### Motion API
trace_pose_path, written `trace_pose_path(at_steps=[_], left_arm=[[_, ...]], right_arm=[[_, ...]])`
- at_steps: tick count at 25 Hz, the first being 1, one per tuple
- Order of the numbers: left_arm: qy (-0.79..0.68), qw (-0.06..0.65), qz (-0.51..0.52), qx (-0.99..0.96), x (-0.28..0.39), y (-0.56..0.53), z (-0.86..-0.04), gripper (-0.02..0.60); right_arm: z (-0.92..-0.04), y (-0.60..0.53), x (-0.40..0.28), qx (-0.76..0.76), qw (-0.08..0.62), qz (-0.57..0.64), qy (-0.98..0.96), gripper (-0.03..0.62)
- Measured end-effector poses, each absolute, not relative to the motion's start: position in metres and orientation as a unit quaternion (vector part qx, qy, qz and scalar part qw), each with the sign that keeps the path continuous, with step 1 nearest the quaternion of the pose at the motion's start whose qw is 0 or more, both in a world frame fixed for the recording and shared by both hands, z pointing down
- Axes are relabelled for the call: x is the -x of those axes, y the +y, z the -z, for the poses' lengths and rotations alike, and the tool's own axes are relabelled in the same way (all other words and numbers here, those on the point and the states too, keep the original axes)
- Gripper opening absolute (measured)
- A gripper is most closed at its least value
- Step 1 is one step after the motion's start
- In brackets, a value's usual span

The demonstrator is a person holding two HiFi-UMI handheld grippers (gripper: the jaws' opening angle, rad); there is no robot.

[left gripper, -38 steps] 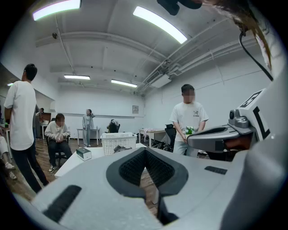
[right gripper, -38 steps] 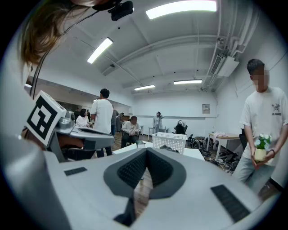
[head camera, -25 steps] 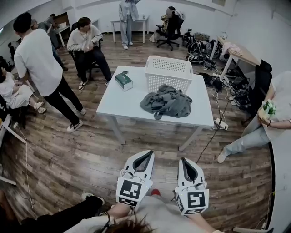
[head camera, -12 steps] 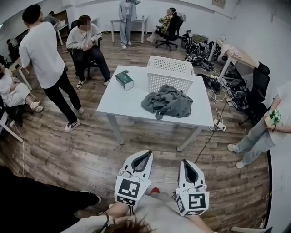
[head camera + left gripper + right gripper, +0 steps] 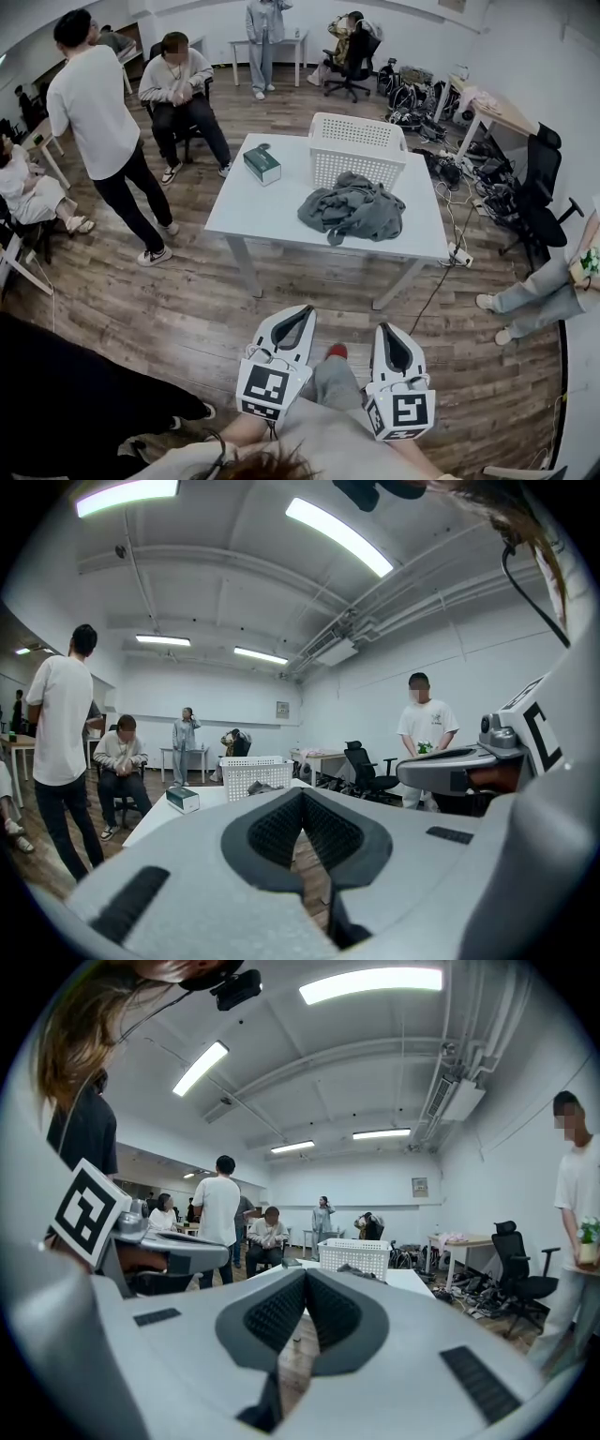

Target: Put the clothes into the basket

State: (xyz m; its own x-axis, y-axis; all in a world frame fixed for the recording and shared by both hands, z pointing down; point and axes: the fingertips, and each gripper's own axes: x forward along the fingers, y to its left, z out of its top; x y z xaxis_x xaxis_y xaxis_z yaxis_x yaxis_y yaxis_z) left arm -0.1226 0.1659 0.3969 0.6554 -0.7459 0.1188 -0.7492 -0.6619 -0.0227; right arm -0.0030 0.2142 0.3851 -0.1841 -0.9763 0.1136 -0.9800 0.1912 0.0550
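Clothes [image 5: 353, 208] heaped just before basket [image 5: 354, 127], green box [image 5: 262, 164] nearby on table [image 5: 258, 211], standing person [image 5: 98, 112] beyond

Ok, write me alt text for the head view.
A heap of grey clothes lies on a white table in front of a white basket, a small green box to the left. Nearer the camera, the left tongs and right tongs hang shut and empty over the wooden floor, short of the table.

Nothing legible here: only black-and-white square markers [image 5: 266, 385] on the cubes of the left tongs [image 5: 306, 312] and right tongs [image 5: 387, 329]. The print on the box [image 5: 262, 164] ahead on the bench [image 5: 255, 214] is too small to read.
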Motion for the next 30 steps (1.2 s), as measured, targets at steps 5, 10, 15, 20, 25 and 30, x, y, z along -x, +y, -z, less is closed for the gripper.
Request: trace_pose_path(at_steps=[5,10,15,20,25,30], left_arm=[[-0.411,0.012,-0.057,-0.91,0.121,0.158,-0.398,0.012],[-0.413,0.015,-0.058,-0.909,0.116,0.146,-0.404,0.014],[-0.415,0.018,-0.058,-0.908,0.108,0.123,-0.409,0.012],[-0.418,0.025,-0.061,-0.906,0.095,0.091,-0.418,0.014],[-0.422,0.036,-0.067,-0.903,0.08,0.051,-0.424,0.014],[-0.432,0.043,-0.075,-0.898,0.065,0.004,-0.426,0.014]], right_arm=[[-0.382,0.205,0.0,-0.636,0.058,-0.006,-0.77,0.017],[-0.387,0.191,-0.004,-0.634,0.057,-0.005,-0.771,0.017],[-0.391,0.168,-0.013,-0.631,0.06,-0.005,-0.774,0.017],[-0.399,0.135,-0.027,-0.628,0.064,-0.014,-0.776,0.017],[-0.403,0.093,-0.041,-0.62,0.076,-0.019,-0.781,0.017],[-0.406,0.045,-0.058,-0.609,0.083,-0.03,-0.788,0.017]])
